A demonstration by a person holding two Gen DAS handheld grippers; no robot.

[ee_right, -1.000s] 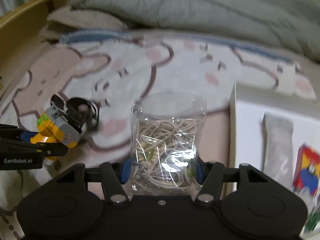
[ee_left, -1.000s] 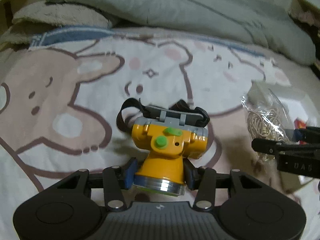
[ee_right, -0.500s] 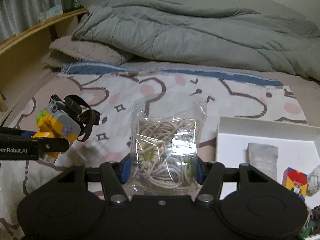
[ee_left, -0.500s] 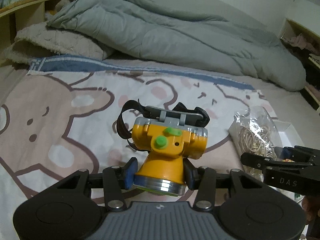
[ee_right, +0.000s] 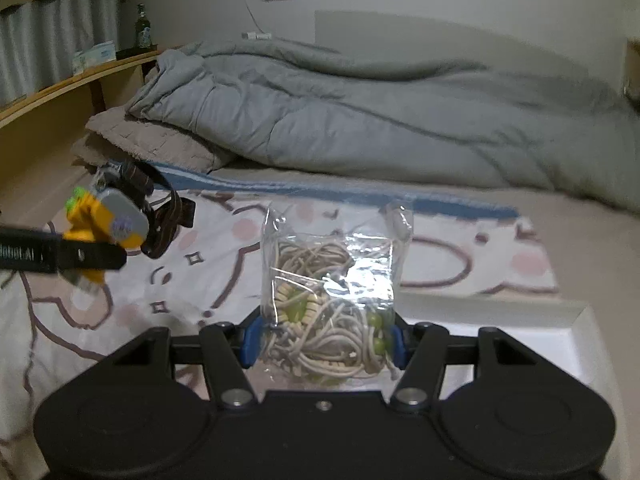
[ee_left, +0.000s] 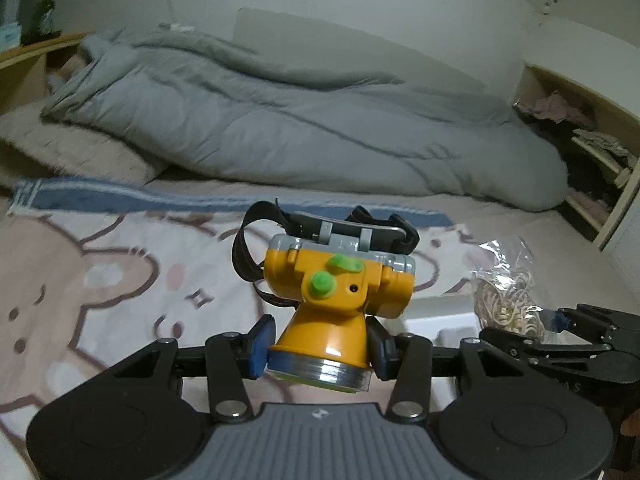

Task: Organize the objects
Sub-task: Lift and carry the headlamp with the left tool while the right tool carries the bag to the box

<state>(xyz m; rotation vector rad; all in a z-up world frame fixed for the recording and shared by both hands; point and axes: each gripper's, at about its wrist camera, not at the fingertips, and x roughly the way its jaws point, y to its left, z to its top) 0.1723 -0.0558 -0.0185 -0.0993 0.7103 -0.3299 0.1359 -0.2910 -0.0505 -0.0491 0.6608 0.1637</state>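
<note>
Left tool (ee_left: pixel 318 346) pinched the orange headlamp (ee_left: pixel 334 296) by its lens end. Right tool (ee_right: pixel 322 340) gripped a clear bag of cords (ee_right: pixel 332 292), both held above the bed (ee_right: pixel 580 232).

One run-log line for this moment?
left hand-held gripper: shut on yellow plastic headlamp | right hand-held gripper: shut on clear bag of cords | both above bed
</note>
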